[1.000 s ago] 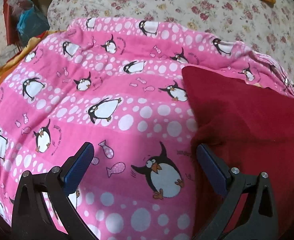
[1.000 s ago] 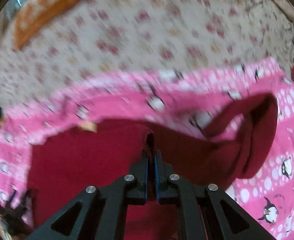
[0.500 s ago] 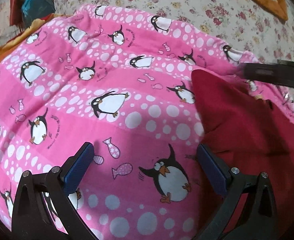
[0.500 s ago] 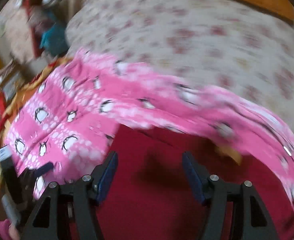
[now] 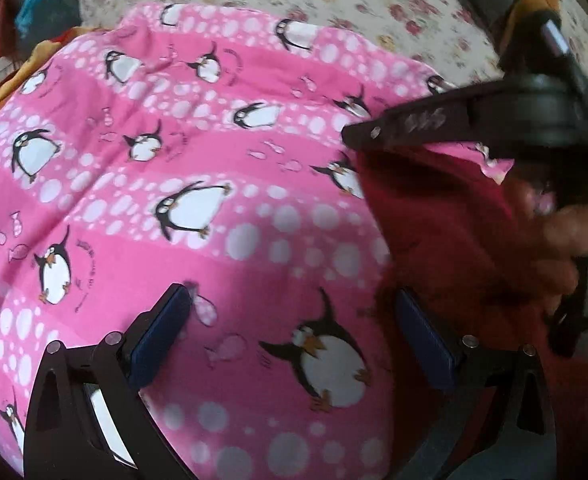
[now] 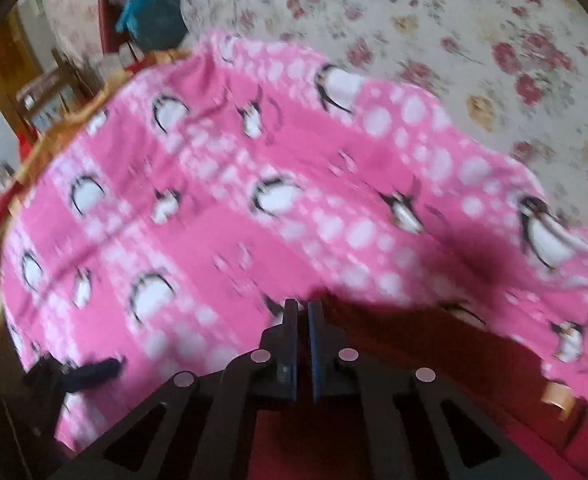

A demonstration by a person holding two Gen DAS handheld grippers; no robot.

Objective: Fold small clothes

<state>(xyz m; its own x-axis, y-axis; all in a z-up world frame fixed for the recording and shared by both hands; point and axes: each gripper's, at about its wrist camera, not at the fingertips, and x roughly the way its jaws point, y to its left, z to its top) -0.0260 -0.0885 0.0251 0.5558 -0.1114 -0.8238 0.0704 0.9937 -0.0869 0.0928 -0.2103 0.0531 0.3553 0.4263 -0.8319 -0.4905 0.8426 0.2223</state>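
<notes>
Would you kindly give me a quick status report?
Left hand-held gripper open, empty. Right hand-held gripper shut at red garment edge; grip unclear. Penguin blanket underneath.

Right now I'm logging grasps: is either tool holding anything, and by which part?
Left tool is open, holding nothing. Right tool is shut at the red garment's far edge, but whether cloth is pinched cannot be told.

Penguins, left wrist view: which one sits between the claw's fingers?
The big penguin at bottom centre, facing left with orange feet. It lies between the open left claw fingers; every other penguin sits farther up the pink blanket.
</notes>
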